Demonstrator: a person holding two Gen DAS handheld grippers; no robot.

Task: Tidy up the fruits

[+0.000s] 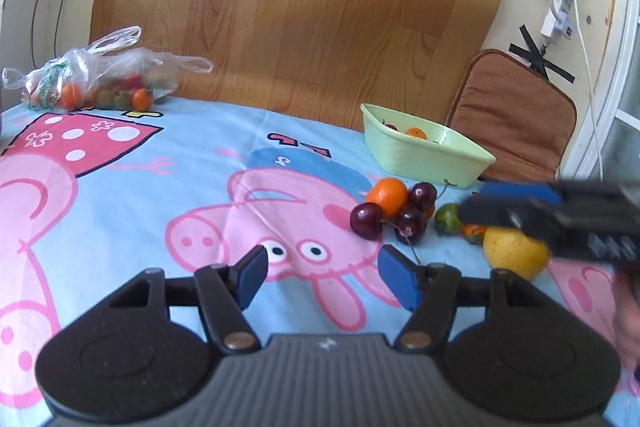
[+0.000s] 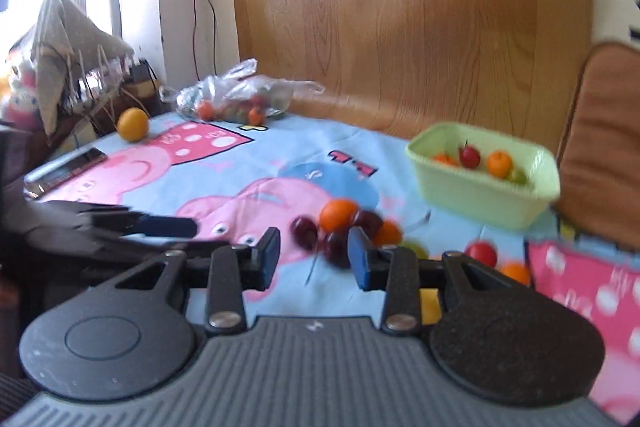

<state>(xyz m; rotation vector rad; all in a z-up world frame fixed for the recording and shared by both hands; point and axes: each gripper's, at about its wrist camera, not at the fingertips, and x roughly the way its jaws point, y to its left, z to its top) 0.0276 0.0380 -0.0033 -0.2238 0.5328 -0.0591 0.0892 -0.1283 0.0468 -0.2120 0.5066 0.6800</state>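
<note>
Half the lemon (image 1: 514, 253) hid behind right hand-held gripper (image 1: 472, 205).

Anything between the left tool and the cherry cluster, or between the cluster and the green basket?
Nothing visible. The left tool stands open over bare cloth, short of the cherries. Beyond them, only an orange touching the cluster sits toward the green basket.

A table under a cloth (image 1: 120, 155). At its far right edge sits a tub (image 1: 424, 155) with fruit inside. Just before the tub lies a cluster of cherries (image 1: 400, 217) touching a mandarin (image 1: 386, 197), with a lemon (image 1: 512, 251) to their right. At the far left corner lies a bag (image 1: 92, 79) of fruit
</note>
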